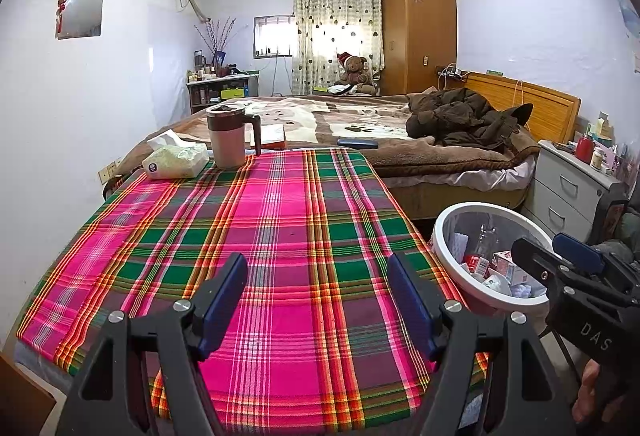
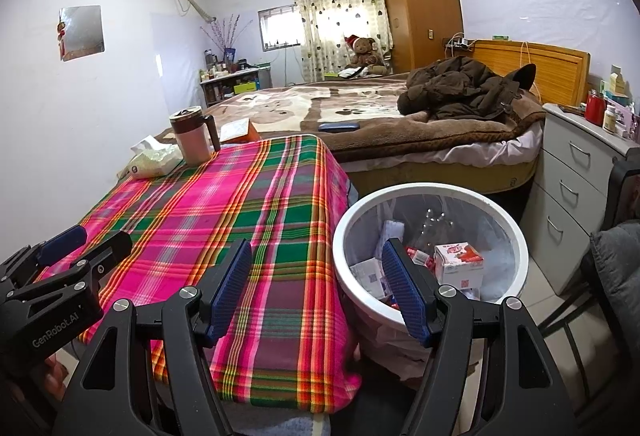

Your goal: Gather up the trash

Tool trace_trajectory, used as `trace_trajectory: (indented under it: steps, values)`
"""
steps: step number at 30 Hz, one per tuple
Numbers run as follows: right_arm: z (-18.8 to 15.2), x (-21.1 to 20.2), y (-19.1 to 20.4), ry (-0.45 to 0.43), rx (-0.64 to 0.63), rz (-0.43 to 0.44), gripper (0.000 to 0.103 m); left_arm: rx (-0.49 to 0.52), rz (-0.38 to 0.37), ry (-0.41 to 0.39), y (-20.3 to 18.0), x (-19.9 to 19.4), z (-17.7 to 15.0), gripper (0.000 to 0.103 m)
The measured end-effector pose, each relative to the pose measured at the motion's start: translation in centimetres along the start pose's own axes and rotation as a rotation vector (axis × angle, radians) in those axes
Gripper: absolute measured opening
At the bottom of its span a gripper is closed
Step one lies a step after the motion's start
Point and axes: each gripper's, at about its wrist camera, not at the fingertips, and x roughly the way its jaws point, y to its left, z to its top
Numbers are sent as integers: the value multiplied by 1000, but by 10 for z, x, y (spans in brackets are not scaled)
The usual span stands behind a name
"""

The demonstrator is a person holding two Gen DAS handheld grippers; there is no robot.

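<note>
Plaid table (image 1: 280, 236) bare under both wide, empty grippers; only right view shows the bin's (image 2: 424, 192) cartons (image 2: 458, 260) clearly

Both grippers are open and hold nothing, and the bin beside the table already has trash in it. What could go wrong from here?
1. The mug and tissue pack on the plaid cloth could be mistaken for trash.
2. The right gripper hangs near the bin's rim; a careless move might tip it.
</note>
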Motion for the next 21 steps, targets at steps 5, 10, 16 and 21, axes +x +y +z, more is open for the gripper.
trace_trajectory:
  steps: [5, 10, 16, 21]
  values:
    - [0, -1, 1, -2, -3, 2, 69, -2, 1, -3, 0, -2, 1, 74]
    - [0, -1, 2, -4, -3, 4, 69, -4, 4, -5, 1, -3, 2, 74]
    - [1, -3, 3, -2, -2, 5, 69, -4, 3, -5, 0, -4, 3, 74]
    - [1, -2, 3, -2, -3, 4, 69, -5, 4, -4, 0, -4, 3, 74]
